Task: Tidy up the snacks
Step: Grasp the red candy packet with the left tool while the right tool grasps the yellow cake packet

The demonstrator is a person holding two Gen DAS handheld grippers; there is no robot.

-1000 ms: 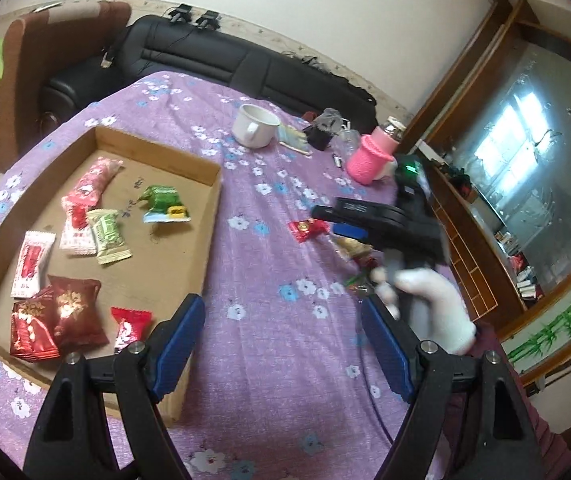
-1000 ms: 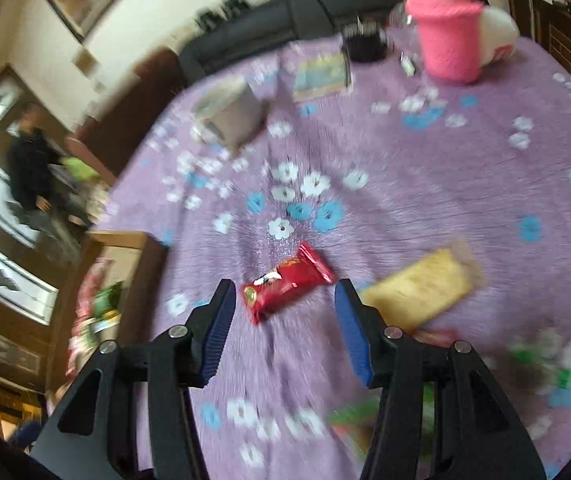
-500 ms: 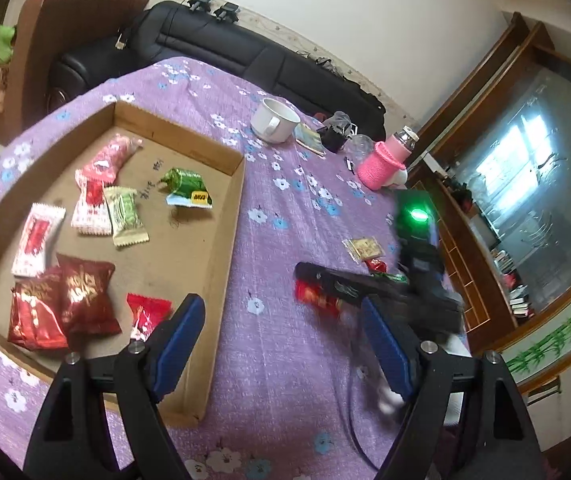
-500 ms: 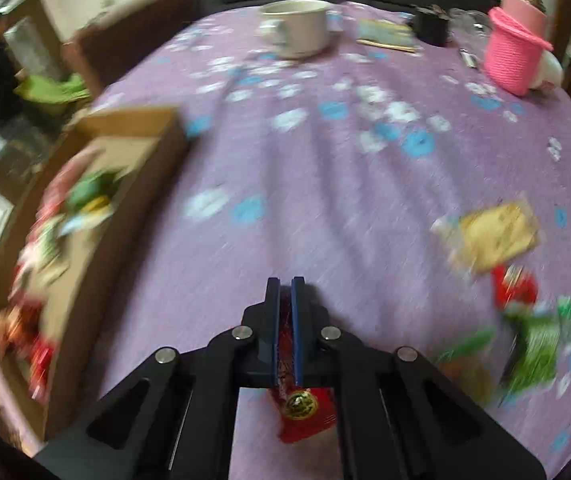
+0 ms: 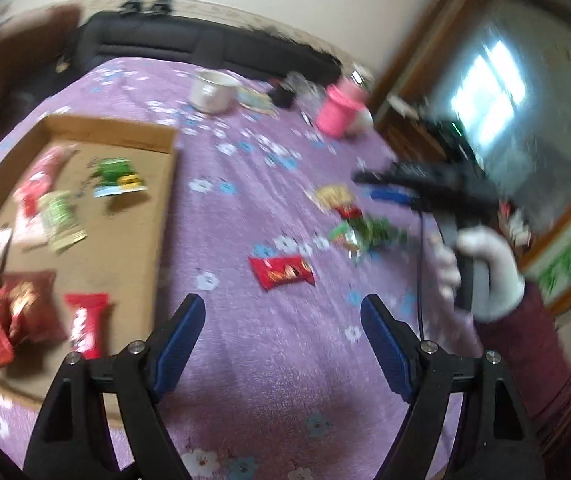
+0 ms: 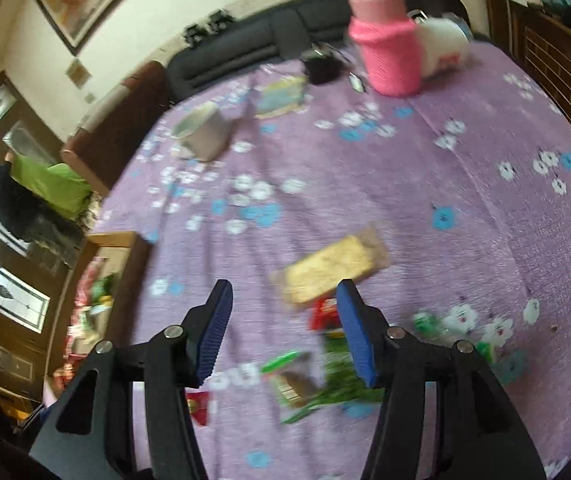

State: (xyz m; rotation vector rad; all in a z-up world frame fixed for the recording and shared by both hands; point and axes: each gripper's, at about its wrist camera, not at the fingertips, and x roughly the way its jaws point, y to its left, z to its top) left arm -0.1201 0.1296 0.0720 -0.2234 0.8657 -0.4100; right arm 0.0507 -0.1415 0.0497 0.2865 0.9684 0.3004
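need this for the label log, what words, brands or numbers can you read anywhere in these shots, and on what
Nothing reads for certain; both views are motion-blurred.
Red snack packet on the purple cloth: gold lettering, too blurred to read.
Packets in the cardboard tray: print in white and gold, too blurred.
White container behind the pink bottle: a small red mark, unreadable.
Yellow wafer pack: no print visible.

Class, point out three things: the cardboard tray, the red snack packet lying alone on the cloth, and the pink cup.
cardboard tray [image 5: 167, 184], left wrist view, right wall.
red snack packet [image 5: 283, 274], left wrist view, wrapper middle.
pink cup [image 6: 389, 56], right wrist view, side wall.
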